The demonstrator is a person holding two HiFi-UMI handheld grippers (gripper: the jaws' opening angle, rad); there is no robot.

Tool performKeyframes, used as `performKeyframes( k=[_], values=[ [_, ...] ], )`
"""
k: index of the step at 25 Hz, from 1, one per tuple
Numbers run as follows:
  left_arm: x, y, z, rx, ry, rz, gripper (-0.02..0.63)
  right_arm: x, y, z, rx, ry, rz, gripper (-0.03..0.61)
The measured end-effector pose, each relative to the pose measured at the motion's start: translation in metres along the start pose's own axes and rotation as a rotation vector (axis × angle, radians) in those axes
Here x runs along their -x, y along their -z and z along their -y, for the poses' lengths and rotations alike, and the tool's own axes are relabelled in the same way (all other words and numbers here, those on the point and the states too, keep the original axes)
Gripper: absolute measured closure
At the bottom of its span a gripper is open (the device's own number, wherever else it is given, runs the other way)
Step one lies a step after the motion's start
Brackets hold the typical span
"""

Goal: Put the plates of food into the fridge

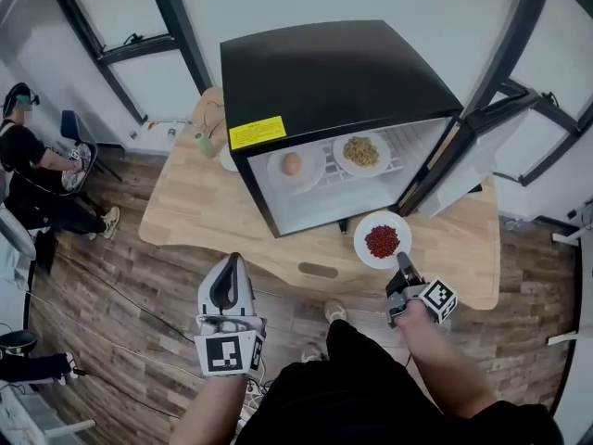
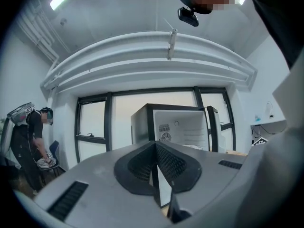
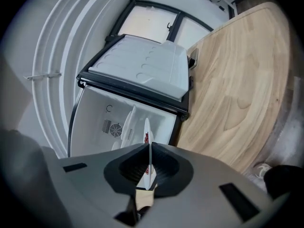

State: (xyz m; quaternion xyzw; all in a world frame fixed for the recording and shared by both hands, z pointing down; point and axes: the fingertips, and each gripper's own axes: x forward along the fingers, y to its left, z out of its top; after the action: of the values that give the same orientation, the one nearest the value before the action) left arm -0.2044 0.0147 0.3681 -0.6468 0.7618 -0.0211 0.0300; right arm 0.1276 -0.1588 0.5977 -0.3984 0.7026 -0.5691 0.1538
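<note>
A small black fridge (image 1: 324,77) stands on the wooden table (image 1: 185,216) with its door (image 1: 477,151) swung open to the right. On its wire shelf sit a plate with an egg (image 1: 292,165) and a plate of yellowish food (image 1: 361,152). In front of the fridge opening is a white plate of red food (image 1: 382,240). My right gripper (image 1: 404,265) is shut on its near rim. In the right gripper view this plate (image 3: 146,134) shows edge-on between the shut jaws of the right gripper (image 3: 149,163). My left gripper (image 1: 229,290) hangs off the table's near edge, shut and empty; in its own view the left gripper (image 2: 156,160) points at the fridge (image 2: 173,127).
Left of the fridge, at the table's back, stand a green cup (image 1: 201,143) and another white plate (image 1: 227,161). A person (image 1: 32,170) sits at the far left by a chair. The open door juts out over the table's right end.
</note>
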Motion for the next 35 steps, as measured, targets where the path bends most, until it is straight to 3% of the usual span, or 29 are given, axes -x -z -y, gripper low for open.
performKeyframes(
  k=[10, 23, 35],
  values=[
    [-0.021, -0.012, -0.019, -0.02, -0.092, 0.016, 0.609, -0.076, 0.009, -0.035, 0.027, -0.082, -0.121, 0.546],
    [-0.055, -0.01, -0.023, -0.013, -0.154, 0.005, 0.609, -0.131, 0.012, -0.052, 0.061, -0.094, -0.235, 0.546],
    [-0.071, 0.001, -0.033, -0.033, -0.2, -0.039, 0.609, -0.173, 0.038, -0.052, 0.045, -0.109, -0.318, 0.546]
  ],
)
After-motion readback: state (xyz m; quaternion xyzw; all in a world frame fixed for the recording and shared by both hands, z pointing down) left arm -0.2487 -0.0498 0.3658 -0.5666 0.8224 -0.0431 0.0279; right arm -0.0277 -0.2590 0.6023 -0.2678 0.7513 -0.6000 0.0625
